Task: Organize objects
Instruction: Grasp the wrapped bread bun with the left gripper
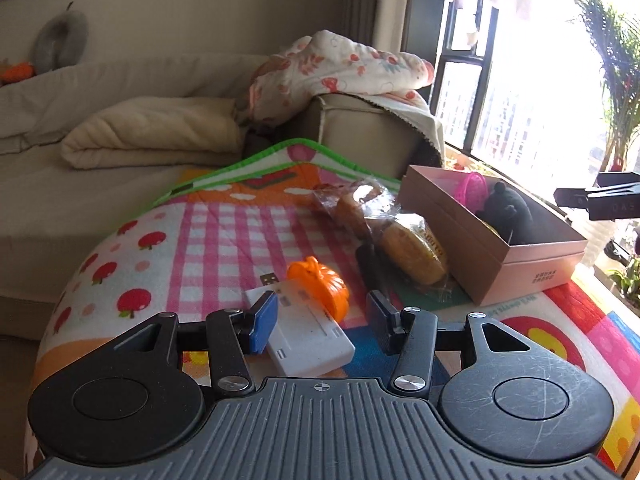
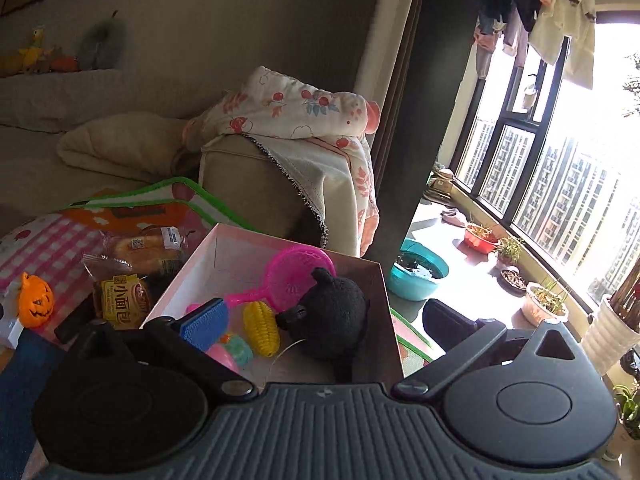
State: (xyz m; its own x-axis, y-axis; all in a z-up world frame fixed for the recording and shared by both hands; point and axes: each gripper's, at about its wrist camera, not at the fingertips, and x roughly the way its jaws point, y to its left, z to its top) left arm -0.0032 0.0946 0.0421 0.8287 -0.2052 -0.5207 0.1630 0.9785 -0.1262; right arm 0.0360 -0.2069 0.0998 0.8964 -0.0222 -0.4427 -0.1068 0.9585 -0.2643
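The tidying looks well under way: the pink box at the window end of the bench, which is covered by a bright patterned cloth, already holds a black plush toy, a pink toy racket, a yellow toy corn cob and a few smaller bits I can't make out. The right gripper hangs over the box with its fingers spread as wide as they go and nothing between them, so I'd judge it has nothing left to do there for the moment. The left gripper is low over the near part of the bench, its fingers partly open on either side of a white card-like gadget; the blue finger pad is at or against the gadget's edge, the other stands clear of it, so nothing is pinched yet. An orange pumpkin toy sits just beyond, touching or nearly touching the gadget, and two wrapped buns lie between it and the box. The next move, I'd guess, is to close on the gadget without nudging the pumpkin, then carry it over the buns to the box.
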